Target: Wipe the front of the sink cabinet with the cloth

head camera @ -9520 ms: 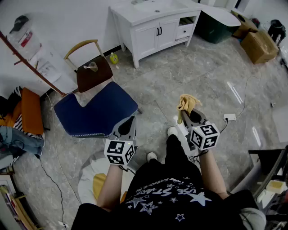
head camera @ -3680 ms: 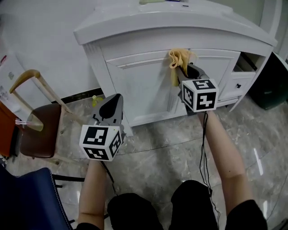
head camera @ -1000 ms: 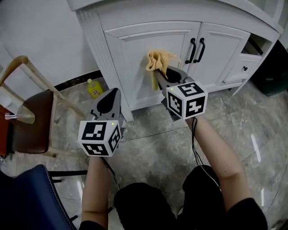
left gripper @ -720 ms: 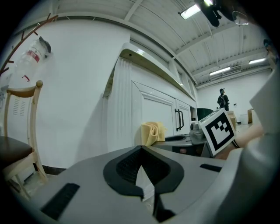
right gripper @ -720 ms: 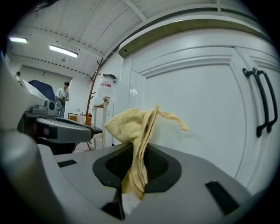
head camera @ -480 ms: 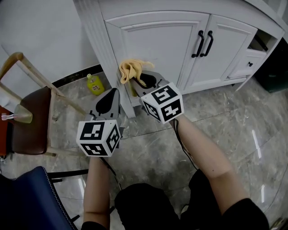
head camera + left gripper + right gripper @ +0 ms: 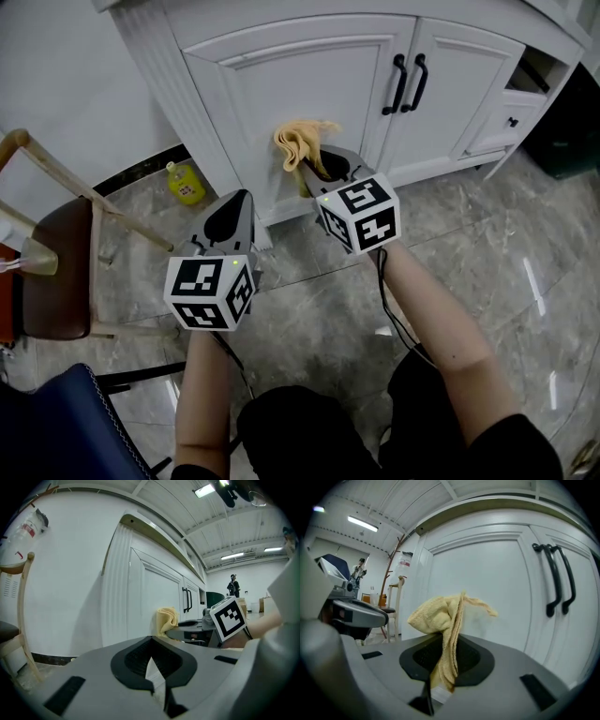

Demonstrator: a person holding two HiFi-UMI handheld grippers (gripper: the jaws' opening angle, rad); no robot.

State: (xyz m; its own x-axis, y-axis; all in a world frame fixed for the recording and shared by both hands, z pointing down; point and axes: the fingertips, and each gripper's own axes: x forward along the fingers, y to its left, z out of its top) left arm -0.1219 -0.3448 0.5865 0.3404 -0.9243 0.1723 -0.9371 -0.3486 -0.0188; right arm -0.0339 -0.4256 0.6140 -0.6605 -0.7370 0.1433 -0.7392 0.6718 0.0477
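- The cloth (image 7: 300, 148) is grasped between the clenched jaws of the right gripper (image 7: 317, 171), with its yellow folds bunched above them.
- The cloth is seen at the low part of the left door (image 7: 281, 84) of the sink cabinet (image 7: 169, 75), left of the two black handles (image 7: 408, 84); contact with the door cannot be told.
- The left gripper (image 7: 231, 211) is held nearer and further left, jaws closed together on nothing.
- A yellow bottle (image 7: 185, 183) is seen on the floor (image 7: 450, 234) by the cabinet's left corner, near a wooden chair (image 7: 56, 281).

Pale yellow cloth (image 7: 302, 145) at frame centre; white sink cabinet (image 7: 281, 84) above, black handles (image 7: 406, 82) upper right; grey marbled floor (image 7: 487, 244); yellow bottle (image 7: 185, 183) at left.
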